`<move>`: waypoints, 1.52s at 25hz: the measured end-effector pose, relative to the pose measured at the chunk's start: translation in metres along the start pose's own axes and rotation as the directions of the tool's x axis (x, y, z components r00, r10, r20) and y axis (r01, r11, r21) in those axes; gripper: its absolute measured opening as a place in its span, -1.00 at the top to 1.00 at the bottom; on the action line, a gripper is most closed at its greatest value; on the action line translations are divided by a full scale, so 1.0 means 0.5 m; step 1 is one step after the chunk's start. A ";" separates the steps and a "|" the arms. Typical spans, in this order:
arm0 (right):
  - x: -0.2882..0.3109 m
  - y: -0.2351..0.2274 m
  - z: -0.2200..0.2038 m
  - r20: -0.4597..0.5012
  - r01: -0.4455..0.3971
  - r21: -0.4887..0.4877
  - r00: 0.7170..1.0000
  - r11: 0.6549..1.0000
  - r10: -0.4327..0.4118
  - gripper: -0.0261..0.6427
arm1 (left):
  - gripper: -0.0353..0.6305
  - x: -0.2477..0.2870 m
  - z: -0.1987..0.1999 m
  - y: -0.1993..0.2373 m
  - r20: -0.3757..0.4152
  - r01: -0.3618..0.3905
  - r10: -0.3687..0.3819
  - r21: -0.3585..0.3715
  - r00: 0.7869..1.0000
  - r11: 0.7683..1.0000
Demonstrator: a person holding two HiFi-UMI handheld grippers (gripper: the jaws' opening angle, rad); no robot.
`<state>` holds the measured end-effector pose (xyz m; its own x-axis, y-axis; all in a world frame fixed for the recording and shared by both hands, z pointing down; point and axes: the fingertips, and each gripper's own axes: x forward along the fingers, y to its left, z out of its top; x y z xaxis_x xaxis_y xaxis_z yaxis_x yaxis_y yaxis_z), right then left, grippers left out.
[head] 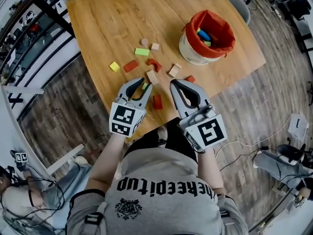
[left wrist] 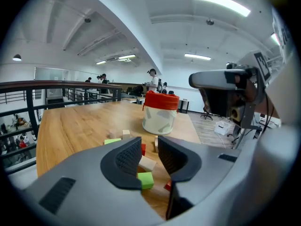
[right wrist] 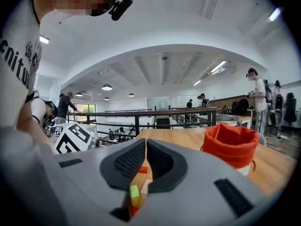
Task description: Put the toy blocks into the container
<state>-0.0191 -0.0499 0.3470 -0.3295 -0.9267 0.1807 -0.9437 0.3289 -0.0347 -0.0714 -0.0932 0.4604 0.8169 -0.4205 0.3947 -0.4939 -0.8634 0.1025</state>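
Lowering the left tool point(left wrist: 149, 154), jaws partly apart with nothing gripped, squarely over the green block point(left wrist: 146, 179) by the desk's point(head: 98, 23) near edge seems best, pads closing on opposite faces; the block lies flat, its long axis unclear. The right tool point(right wrist: 146, 159) is closed and empty

Container point(head: 191, 49): white bucket with a red fabric liner folded over the rim, upright, on the right of the table point(head: 107, 18) in the head view. A blue block point(head: 204, 35) and a yellow-green one are inside. The other blocks lie scattered left of it: yellow cube point(head: 114, 66), red brick point(head: 130, 65), flat green block point(head: 142, 52), plain wood cube point(head: 155, 47), and a red block point(head: 157, 102) nearest the table edge. More red and plain wood pieces lie between.
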 end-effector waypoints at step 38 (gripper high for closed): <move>-0.027 -0.020 -0.031 -0.039 0.085 0.017 0.996 0.996 -0.085 0.89 | 0.42 0.080 -0.222 0.012 -0.350 -0.064 0.048 -0.035 0.936 0.997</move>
<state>-0.0047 -0.0380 0.3601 -0.2472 -0.9434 0.2209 -0.9687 0.2455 -0.0359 -0.0748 -0.0843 0.5783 0.6368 -0.3370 0.6935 -0.5553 -0.8244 0.1092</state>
